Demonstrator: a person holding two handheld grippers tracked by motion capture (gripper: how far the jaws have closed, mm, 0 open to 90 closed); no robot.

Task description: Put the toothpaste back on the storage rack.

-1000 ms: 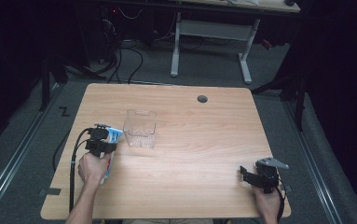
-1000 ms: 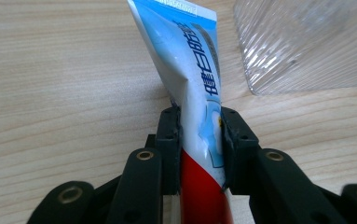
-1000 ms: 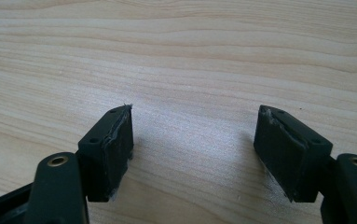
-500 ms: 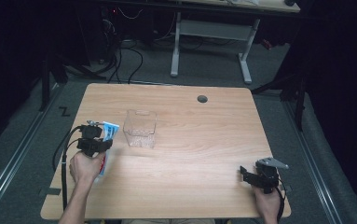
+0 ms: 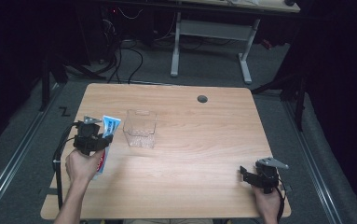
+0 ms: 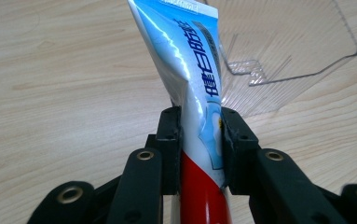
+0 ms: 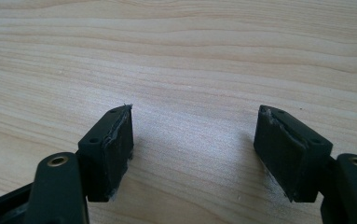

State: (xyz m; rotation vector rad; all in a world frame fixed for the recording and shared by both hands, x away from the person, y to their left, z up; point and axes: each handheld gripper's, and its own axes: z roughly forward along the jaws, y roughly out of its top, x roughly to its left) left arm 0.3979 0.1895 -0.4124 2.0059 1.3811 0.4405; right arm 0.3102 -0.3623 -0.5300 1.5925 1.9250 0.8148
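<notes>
A blue, white and red toothpaste tube (image 5: 106, 135) (image 6: 192, 84) is pinched between the jaws of my left gripper (image 5: 92, 137) (image 6: 198, 135) at the table's left side, its flat crimped end pointing away from me. A clear plastic box (image 5: 140, 128) (image 6: 283, 42) stands just right of the tube's far end, apart from it. My right gripper (image 5: 255, 176) (image 7: 195, 149) rests low over the table's front right corner, its jaws wide apart with bare wood between them.
The wooden table (image 5: 195, 140) has a round cable hole (image 5: 202, 99) near its far edge. A cable (image 5: 57, 158) trails from the left gripper off the left edge. Desk legs and cables stand on the dark floor beyond.
My left gripper has drawn the tube leftward and slightly toward me, away from the clear box. The right gripper has stayed put.
</notes>
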